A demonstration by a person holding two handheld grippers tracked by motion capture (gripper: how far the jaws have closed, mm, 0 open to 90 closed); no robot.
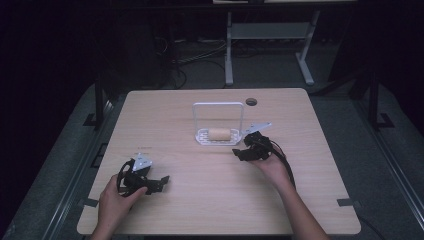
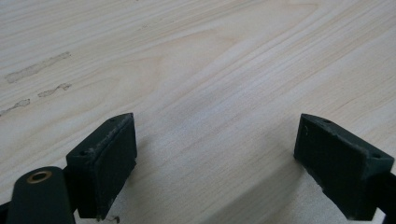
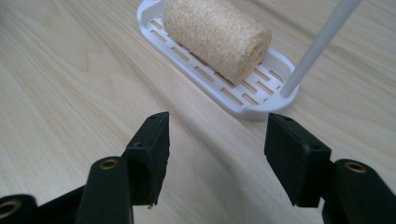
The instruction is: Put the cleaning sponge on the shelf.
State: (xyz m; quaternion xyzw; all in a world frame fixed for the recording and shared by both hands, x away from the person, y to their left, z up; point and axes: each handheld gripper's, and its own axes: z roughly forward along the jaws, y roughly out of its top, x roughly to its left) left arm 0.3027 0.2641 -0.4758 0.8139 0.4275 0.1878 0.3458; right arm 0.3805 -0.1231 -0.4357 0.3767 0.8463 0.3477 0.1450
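Observation:
A tan loofah roll (image 1: 219, 134) lies on its side in a white slotted tray (image 1: 202, 137) with a tall white hoop handle (image 1: 218, 104), at the middle of the wooden table. My right gripper (image 1: 240, 151) hovers just right of and in front of the tray, pointing left. In the right gripper view its jaws (image 3: 217, 144) stand open with bare wood between them; the loofah (image 3: 215, 32) and the tray rim (image 3: 243, 109) lie a short way ahead. My left gripper (image 1: 162, 182) rests low at the front left, open (image 2: 215, 154) over bare tabletop.
A round cable hole (image 1: 251, 101) sits near the table's far edge. Behind the table stands a white desk frame (image 1: 265, 30) with cables on the dark floor. Faint scuff marks (image 2: 37, 70) mark the wood ahead of the left gripper.

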